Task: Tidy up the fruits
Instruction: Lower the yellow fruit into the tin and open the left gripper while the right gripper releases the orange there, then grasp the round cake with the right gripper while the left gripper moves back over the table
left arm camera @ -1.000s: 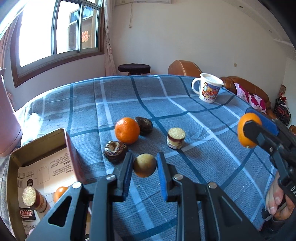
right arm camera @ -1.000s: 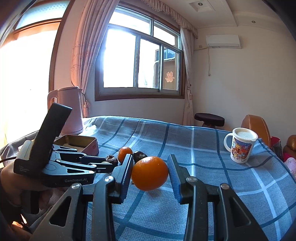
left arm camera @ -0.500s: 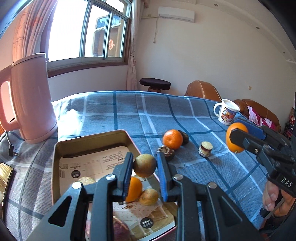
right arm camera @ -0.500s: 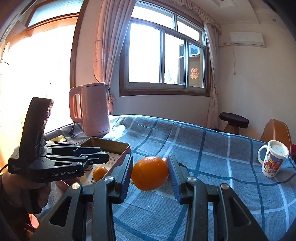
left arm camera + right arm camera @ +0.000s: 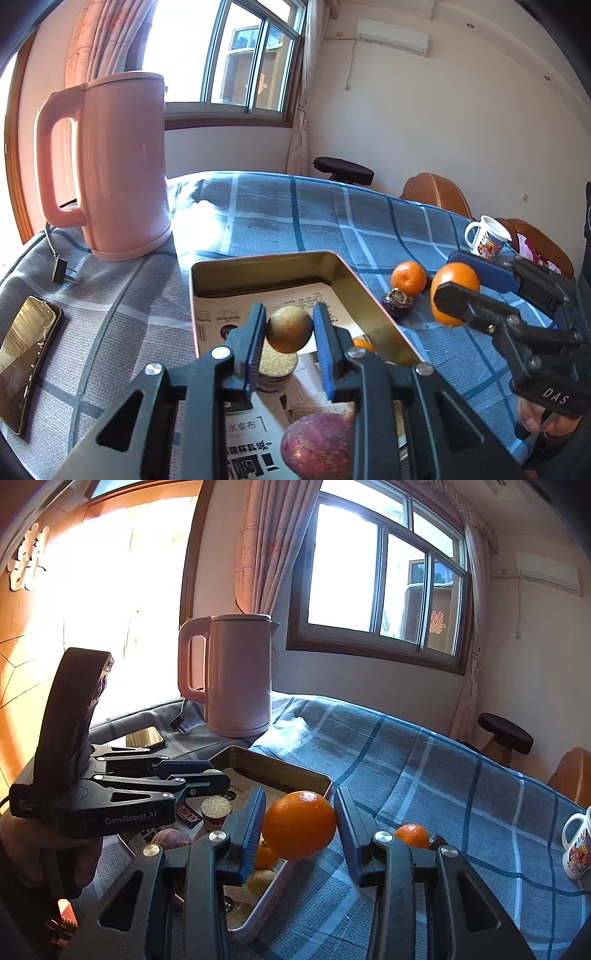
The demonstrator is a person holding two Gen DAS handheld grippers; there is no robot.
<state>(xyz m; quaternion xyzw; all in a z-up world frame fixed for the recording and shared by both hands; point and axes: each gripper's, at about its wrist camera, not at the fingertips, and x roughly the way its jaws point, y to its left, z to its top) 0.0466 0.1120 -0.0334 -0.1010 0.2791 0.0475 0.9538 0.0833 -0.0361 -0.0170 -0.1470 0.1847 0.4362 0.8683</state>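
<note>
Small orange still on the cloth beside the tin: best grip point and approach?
Take the small orange across its widest middle, coming from above. It is round, so any diameter works, but a dark fruit sits close at its near side and the tin wall is to its left; a top-down approach likely keeps the fingers clear of both.

A home living room: a plaid tablecloth (image 5: 369,221), a pink electric kettle (image 5: 110,166) far left, curtained window (image 5: 384,587), wall air conditioner (image 5: 392,35), leather sofa (image 5: 436,192) far right.
</note>
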